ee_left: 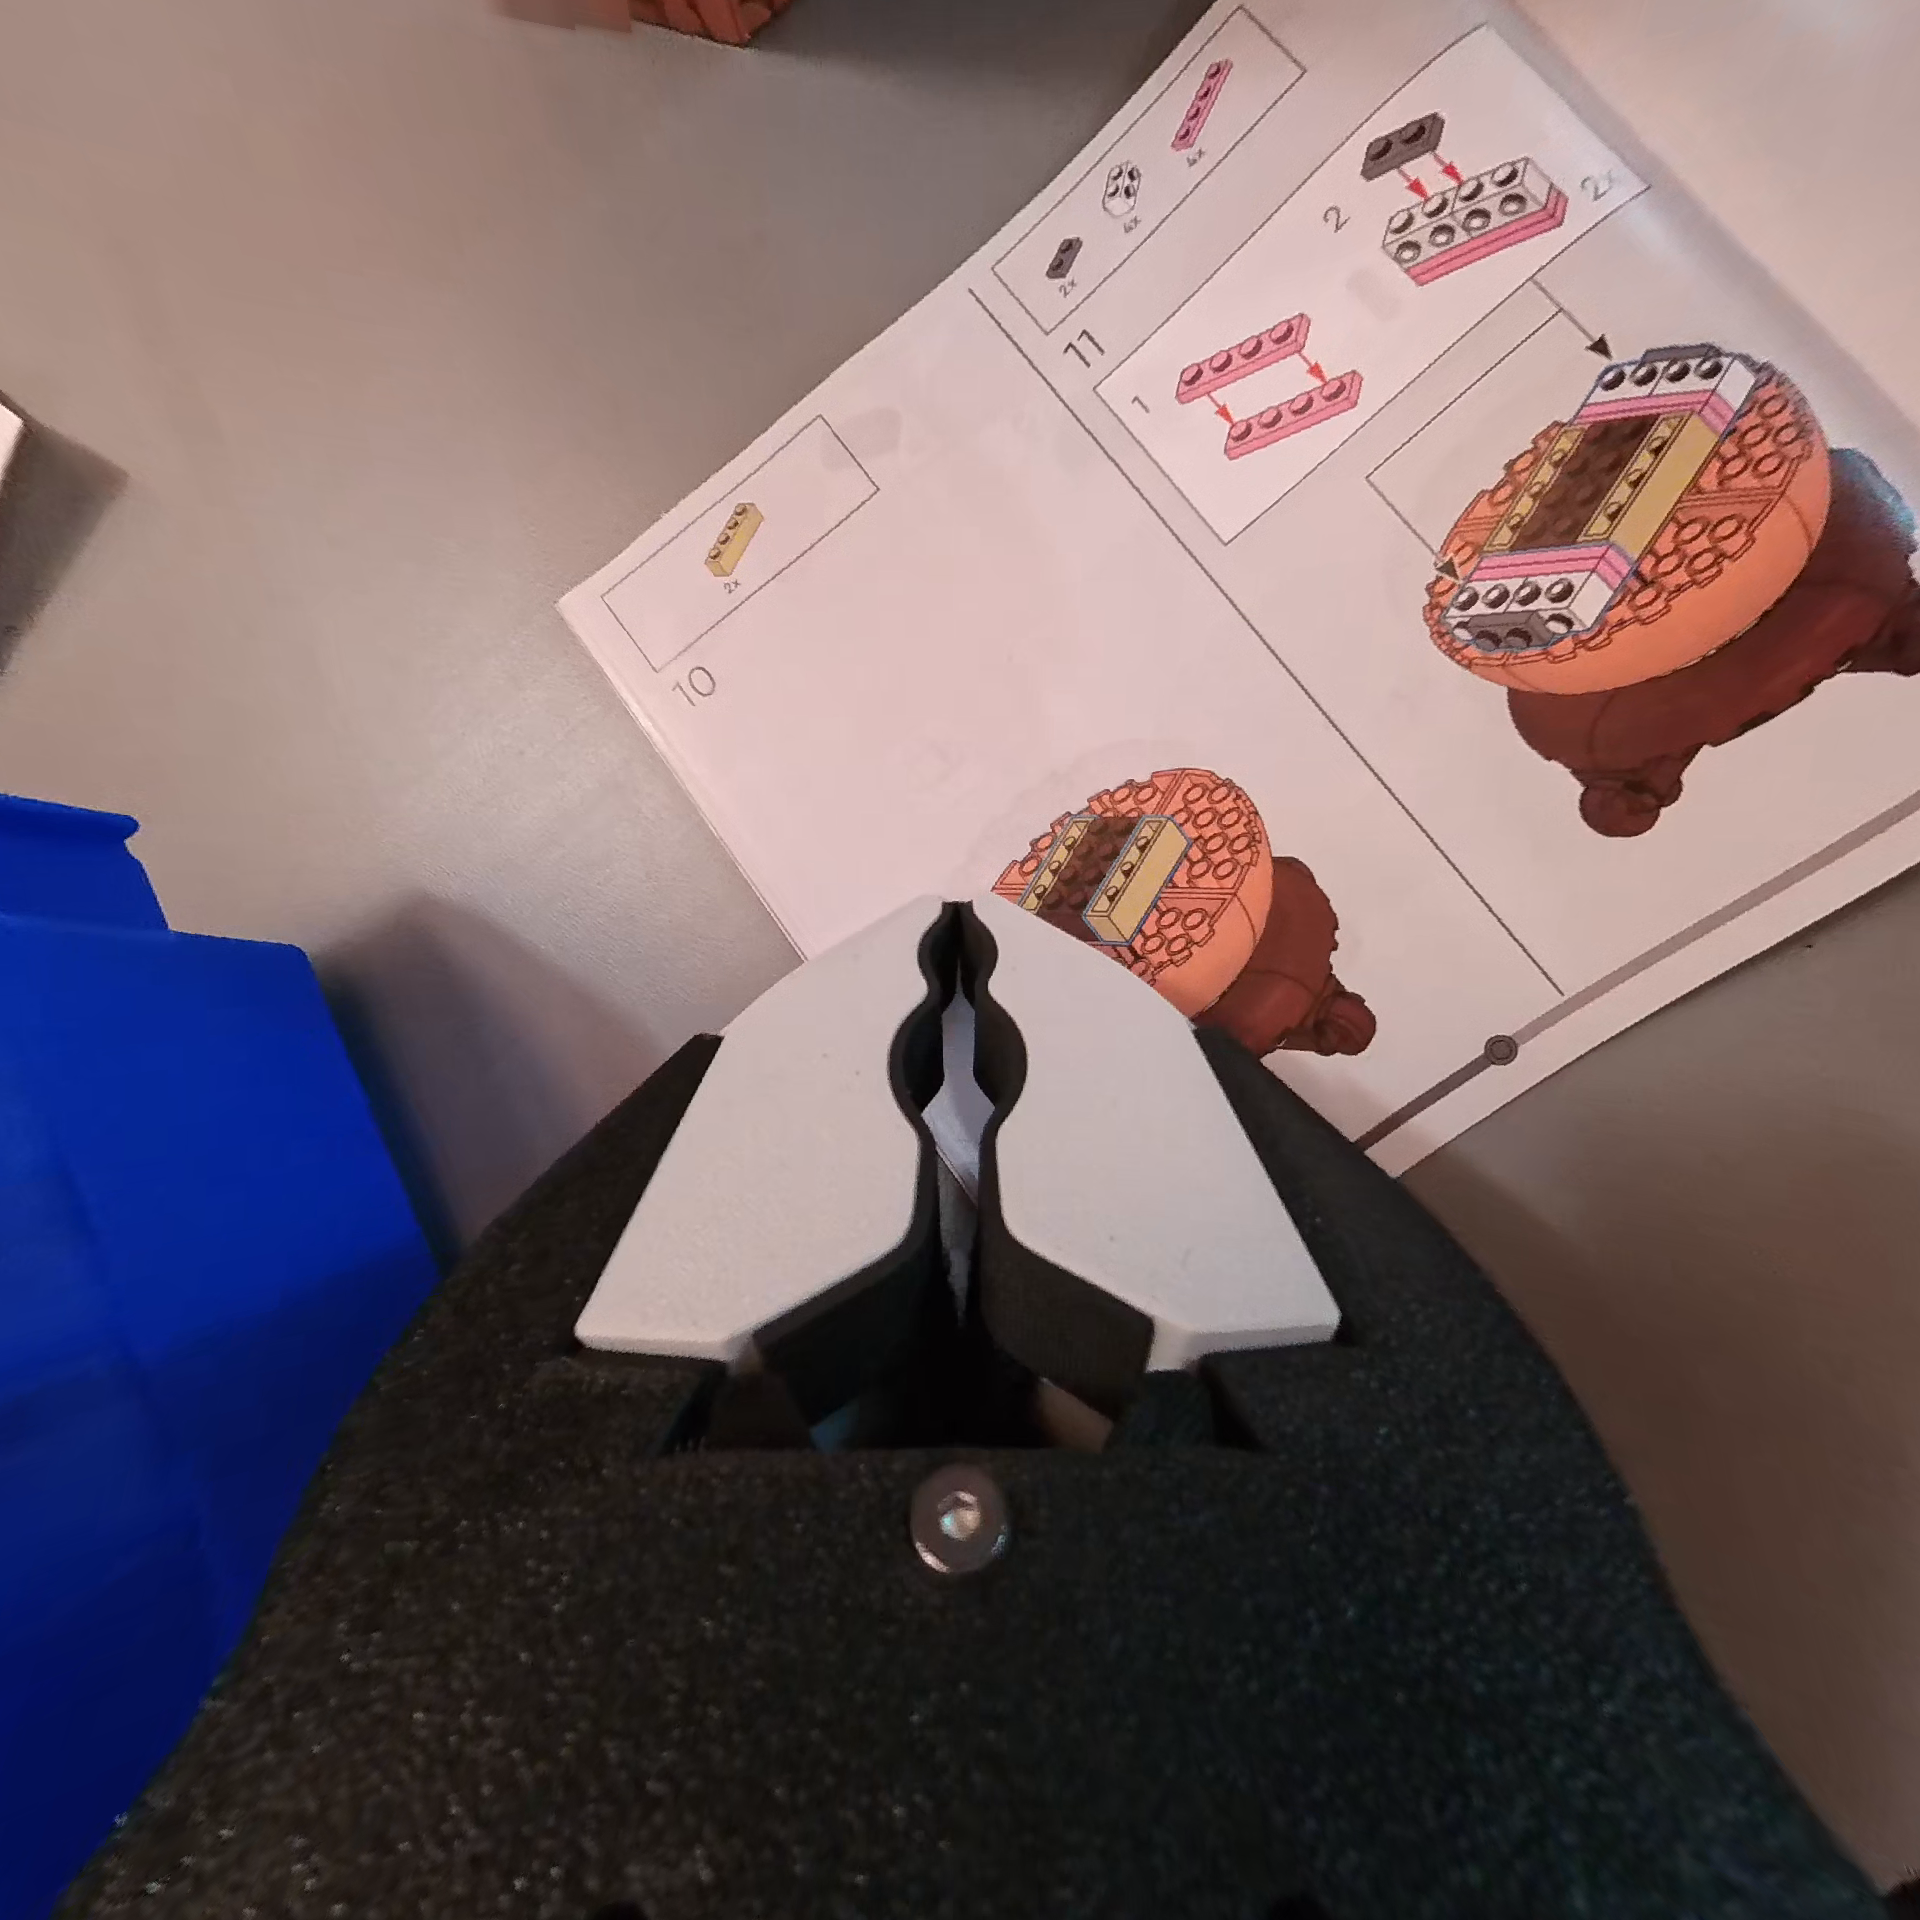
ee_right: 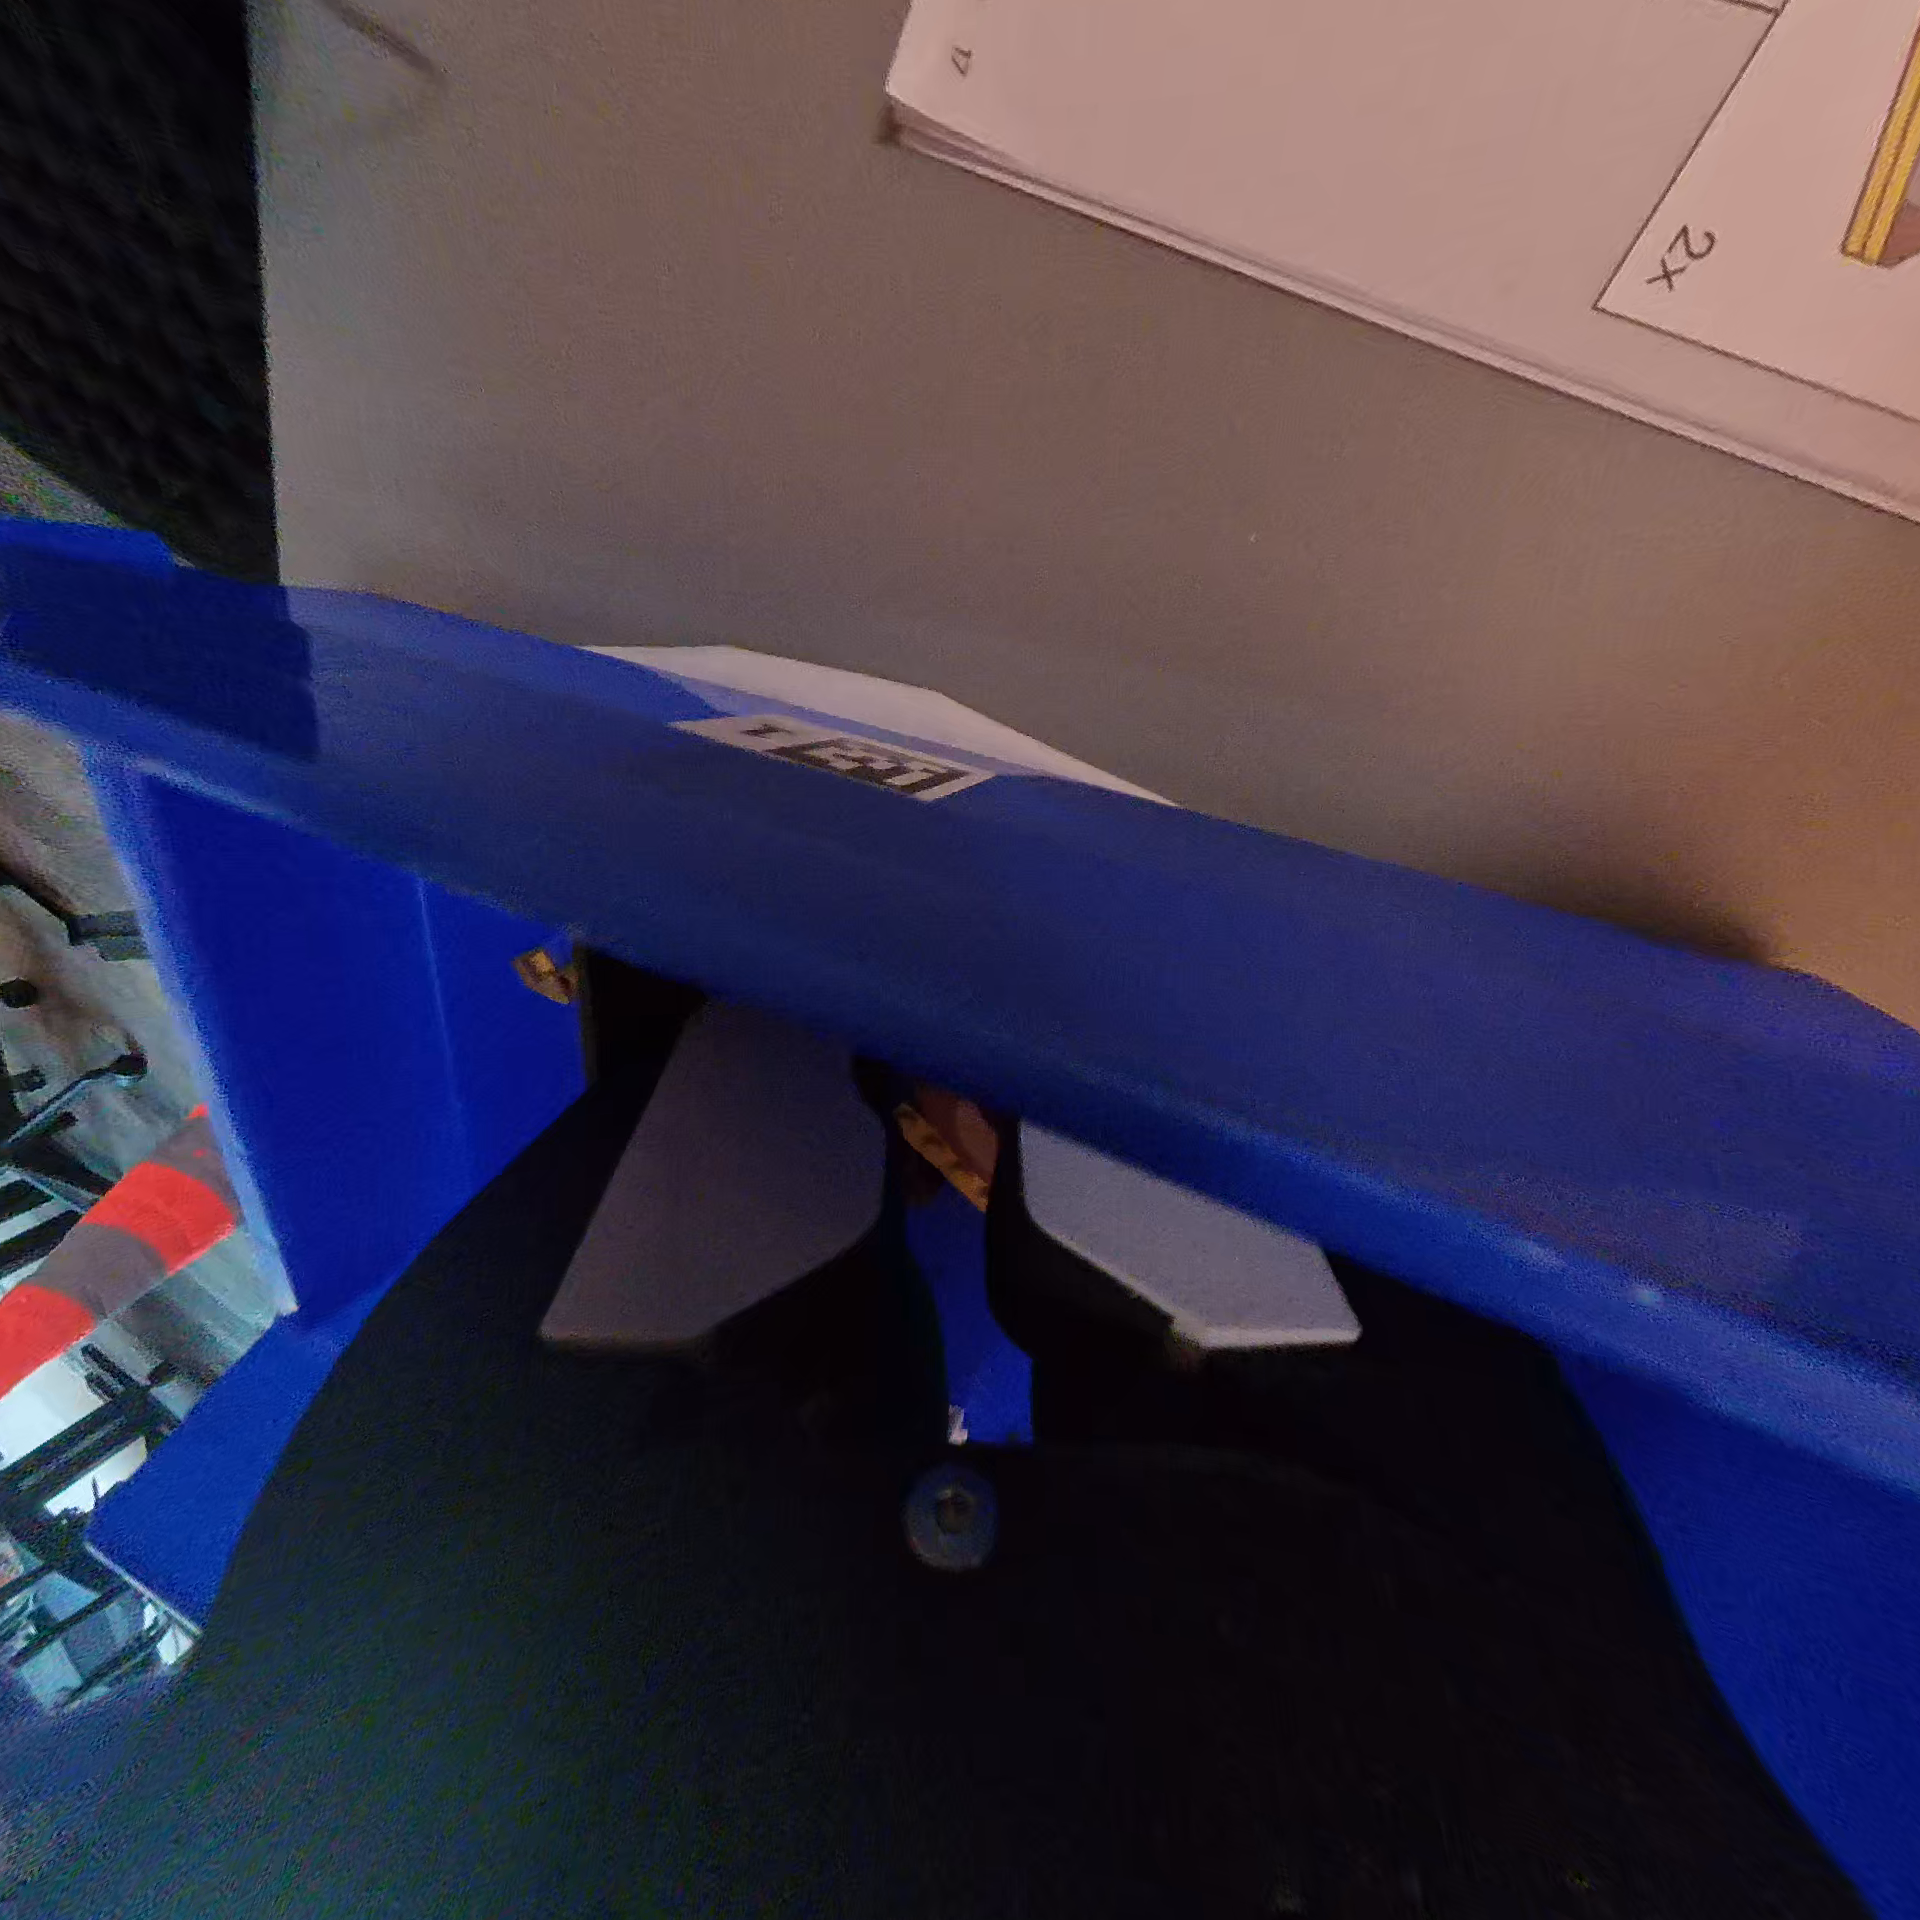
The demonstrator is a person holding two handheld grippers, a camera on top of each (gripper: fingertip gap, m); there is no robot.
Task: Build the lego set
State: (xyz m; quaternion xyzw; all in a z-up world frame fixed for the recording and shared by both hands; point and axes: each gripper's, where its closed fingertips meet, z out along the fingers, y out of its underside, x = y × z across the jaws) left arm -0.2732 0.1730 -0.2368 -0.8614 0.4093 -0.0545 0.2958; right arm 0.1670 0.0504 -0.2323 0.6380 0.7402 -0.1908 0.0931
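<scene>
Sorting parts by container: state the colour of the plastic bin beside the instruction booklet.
Solid blue. The plastic bin shows best in the right wrist view.

Left gripper (ee_left: 958,914): 2 pale grey fingers (ee_left: 810,1122) (black-lined), black body, 1 silver screw (ee_left: 958,1525).

The instruction booklet (ee_left: 1195,582) lay open and flat on the grey bench (ee_left: 364,468), turned at an angle. A small brown-and-tan lego piece (ee_right: 951,1143) sat inside the blue bin (ee_right: 1039,935), partly hidden by its rim.
</scene>
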